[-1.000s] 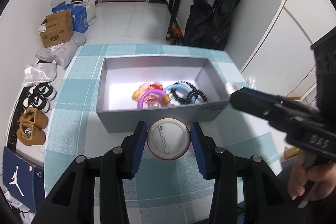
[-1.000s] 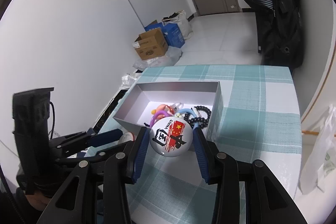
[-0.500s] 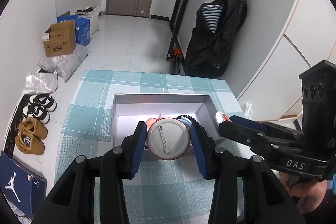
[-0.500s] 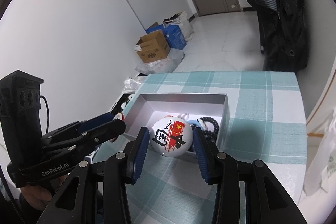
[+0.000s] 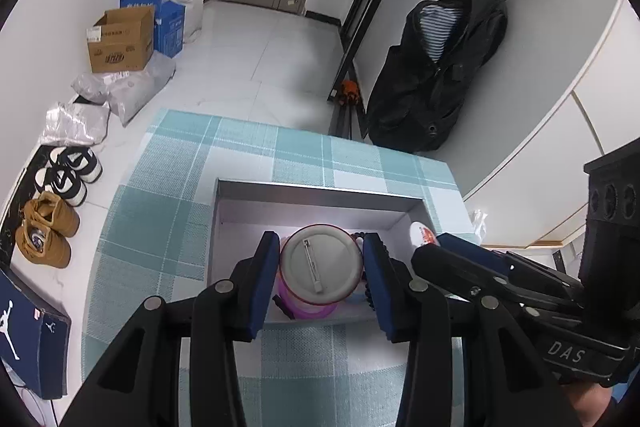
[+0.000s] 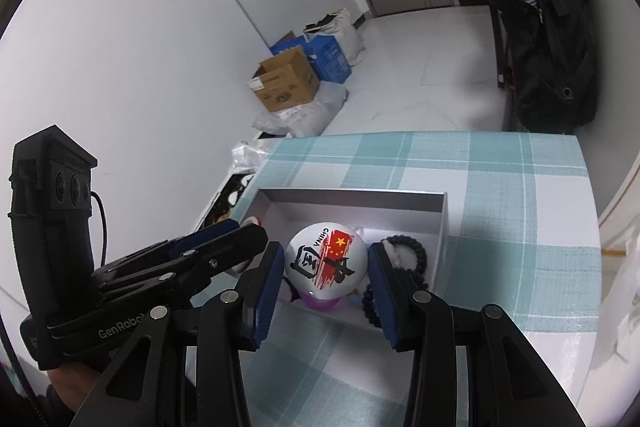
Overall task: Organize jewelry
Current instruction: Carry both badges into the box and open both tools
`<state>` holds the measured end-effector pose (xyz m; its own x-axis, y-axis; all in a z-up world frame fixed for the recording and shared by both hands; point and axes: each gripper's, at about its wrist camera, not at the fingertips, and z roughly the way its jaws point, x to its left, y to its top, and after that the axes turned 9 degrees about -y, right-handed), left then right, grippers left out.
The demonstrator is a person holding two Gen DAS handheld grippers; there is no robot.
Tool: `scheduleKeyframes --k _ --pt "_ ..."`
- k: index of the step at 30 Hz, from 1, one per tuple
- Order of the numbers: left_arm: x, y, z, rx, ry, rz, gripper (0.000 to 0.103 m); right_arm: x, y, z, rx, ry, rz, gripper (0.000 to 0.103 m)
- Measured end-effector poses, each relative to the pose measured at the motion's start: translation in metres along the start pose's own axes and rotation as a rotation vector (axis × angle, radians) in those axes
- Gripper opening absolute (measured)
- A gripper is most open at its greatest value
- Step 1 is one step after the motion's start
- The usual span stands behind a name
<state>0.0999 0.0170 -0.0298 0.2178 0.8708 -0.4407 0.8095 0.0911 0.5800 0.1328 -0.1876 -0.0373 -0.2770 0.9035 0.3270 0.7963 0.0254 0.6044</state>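
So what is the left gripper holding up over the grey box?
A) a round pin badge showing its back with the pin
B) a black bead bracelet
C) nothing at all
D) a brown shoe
A: in the left wrist view the left gripper is shut on a round badge turned back-side up, its metal pin showing, above the grey box.
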Motion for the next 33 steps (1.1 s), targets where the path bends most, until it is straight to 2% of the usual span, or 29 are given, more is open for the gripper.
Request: scheduleKeyframes --k 4,9,13,16,19,24,33 --pt "0.005 0.001 0.011 0.029 -0.004 -0.023 0.037 -0.002 0.005 0.004 0.000 -0.004 0.008 0.042" --pt "0.002 0.004 0.016 0.044 0.020 0.003 0.037 -0.010 0.009 0.010 0.012 -0.006 0.033 0.042" --pt "0.001 0.005 0.020 0.028 0.039 0.008 0.037 -0.014 0.010 0.013 0.018 -0.010 0.054 0.042" --pt "0.000 0.004 0.025 0.041 0.027 0.001 0.037 -0.015 0.008 0.017 0.028 -0.014 0.057 0.042" --pt "-0.001 0.003 0.029 0.054 0.048 0.007 0.037 -0.017 0.005 0.019 0.037 -0.019 0.053 0.042" --pt "0.003 0.002 0.029 0.045 0.036 -0.024 0.037 -0.021 0.002 0.017 0.034 -0.023 0.069 0.042" --pt "0.000 0.004 0.029 0.046 0.039 -0.019 0.038 -0.021 0.001 0.016 0.023 -0.030 0.068 0.043"
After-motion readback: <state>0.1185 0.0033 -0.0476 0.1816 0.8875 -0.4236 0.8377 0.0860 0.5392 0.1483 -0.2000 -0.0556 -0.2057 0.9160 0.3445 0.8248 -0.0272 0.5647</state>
